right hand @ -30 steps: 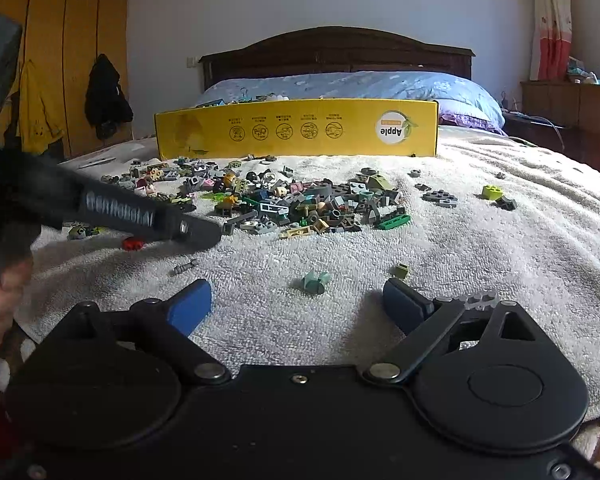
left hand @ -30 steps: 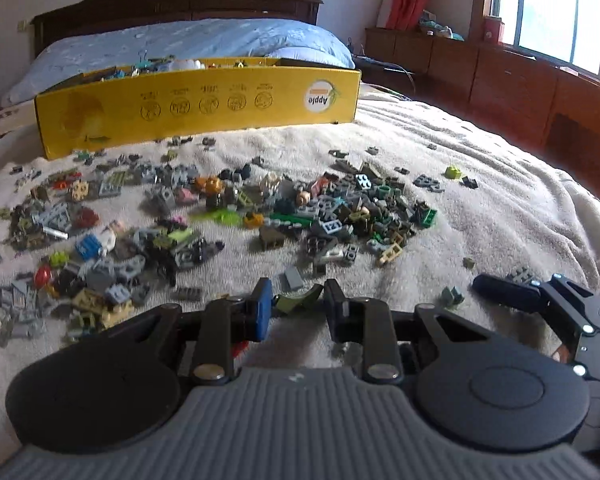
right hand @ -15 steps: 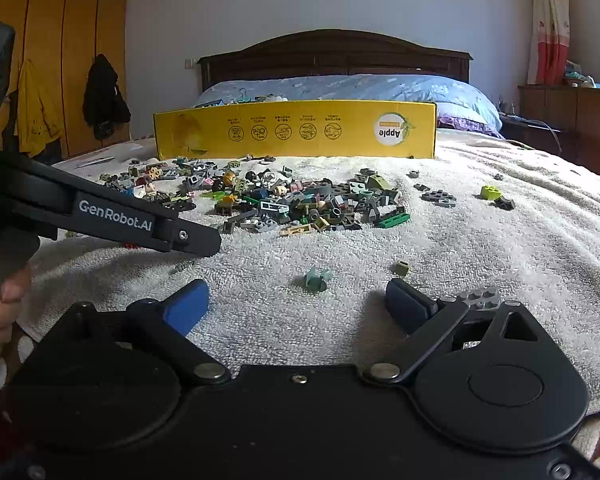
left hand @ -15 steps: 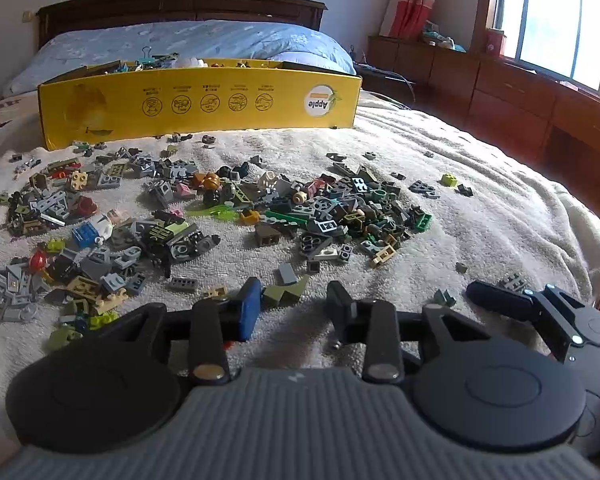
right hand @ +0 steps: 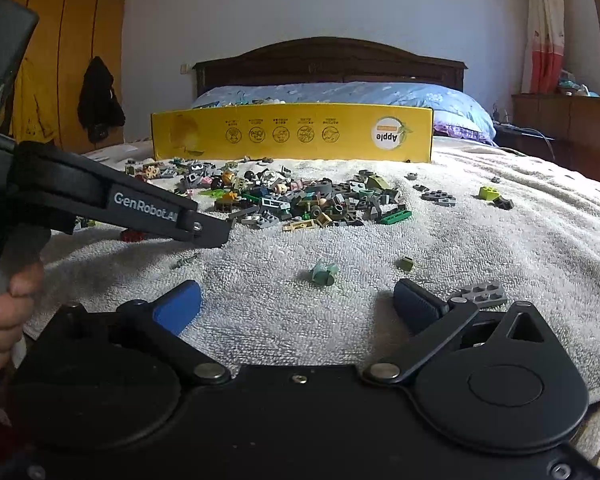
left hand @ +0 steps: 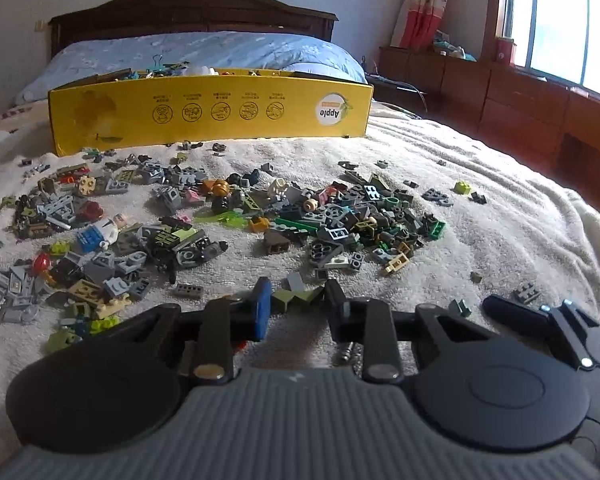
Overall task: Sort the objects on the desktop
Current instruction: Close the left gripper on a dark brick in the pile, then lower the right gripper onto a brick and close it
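Pinching an olive-green brick (left hand: 297, 299) between its pads, the left hand-held gripper (left hand: 296, 308) hangs near the foot edge of the bed (left hand: 500, 216), just short of the scattered bricks (left hand: 228, 220). The right hand-held gripper (right hand: 296, 306) is spread wide over the white towel, a pale green piece (right hand: 324, 273) lying ahead of it. A yellow box (left hand: 210, 114) stands across the bed beyond the pile, toward the headboard.

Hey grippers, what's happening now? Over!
Left gripper shut on olive brick. Right gripper open, empty. Yellow box beyond brick pile.
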`<state>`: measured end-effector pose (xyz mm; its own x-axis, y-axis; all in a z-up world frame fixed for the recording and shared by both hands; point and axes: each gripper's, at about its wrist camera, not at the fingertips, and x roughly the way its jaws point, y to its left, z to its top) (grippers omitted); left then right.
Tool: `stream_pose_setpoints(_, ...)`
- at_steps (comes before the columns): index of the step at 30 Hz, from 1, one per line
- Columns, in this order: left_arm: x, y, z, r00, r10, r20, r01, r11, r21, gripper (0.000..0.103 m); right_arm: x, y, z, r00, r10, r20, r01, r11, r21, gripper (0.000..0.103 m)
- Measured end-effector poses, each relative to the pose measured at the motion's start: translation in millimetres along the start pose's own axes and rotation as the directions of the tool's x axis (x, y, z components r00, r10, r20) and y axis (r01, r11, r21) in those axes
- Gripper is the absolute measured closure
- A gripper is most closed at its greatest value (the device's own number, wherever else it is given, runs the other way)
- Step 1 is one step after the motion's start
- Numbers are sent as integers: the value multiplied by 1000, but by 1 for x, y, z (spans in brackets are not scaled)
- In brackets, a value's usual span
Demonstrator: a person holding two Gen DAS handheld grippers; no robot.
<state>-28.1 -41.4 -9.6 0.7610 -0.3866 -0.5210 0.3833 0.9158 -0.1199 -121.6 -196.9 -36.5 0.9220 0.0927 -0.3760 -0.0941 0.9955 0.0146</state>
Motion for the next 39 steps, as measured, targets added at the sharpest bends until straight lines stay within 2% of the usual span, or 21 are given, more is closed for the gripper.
stream_pose_setpoints(6,-6,5,2,1000,8,5,-8,1000,-11,71,-4,-1,-3,1000,3,27,-3,1000,6,2)
stream_pose_setpoints(10,-8,6,3,1000,5,10,-5,1000,-13,71,-12,2,-1,997,-54,58,54,999,3,26)
stream_pose_setpoints(14,-6,5,2,1000,-1,10,1,1000,-13,71,-17,5,1,995,-54,78,55,998,-13,56)
stream_pose_setpoints(19,-6,6,2,1000,-5,14,6,1000,-25,71,-19,2,3,994,-55,94,52,998,39,76)
stream_pose_setpoints(27,-6,6,1,1000,-3,17,3,1000,-14,71,-17,3,1,997,-48,67,46,998,39,77)
stream_pose_setpoints(29,-6,5,0,1000,-1,17,1,1000,-8,71,-17,4,2,997,-40,62,38,999,27,88)
stream_pose_setpoints(31,-7,4,-1,1000,0,20,0,1000,1,71,-17,5,1,998,-28,55,27,999,22,90)
stream_pose_setpoints(39,-14,1,2,999,5,44,-5,1000,16,71,-22,7,2,998,-25,61,24,1000,19,91)
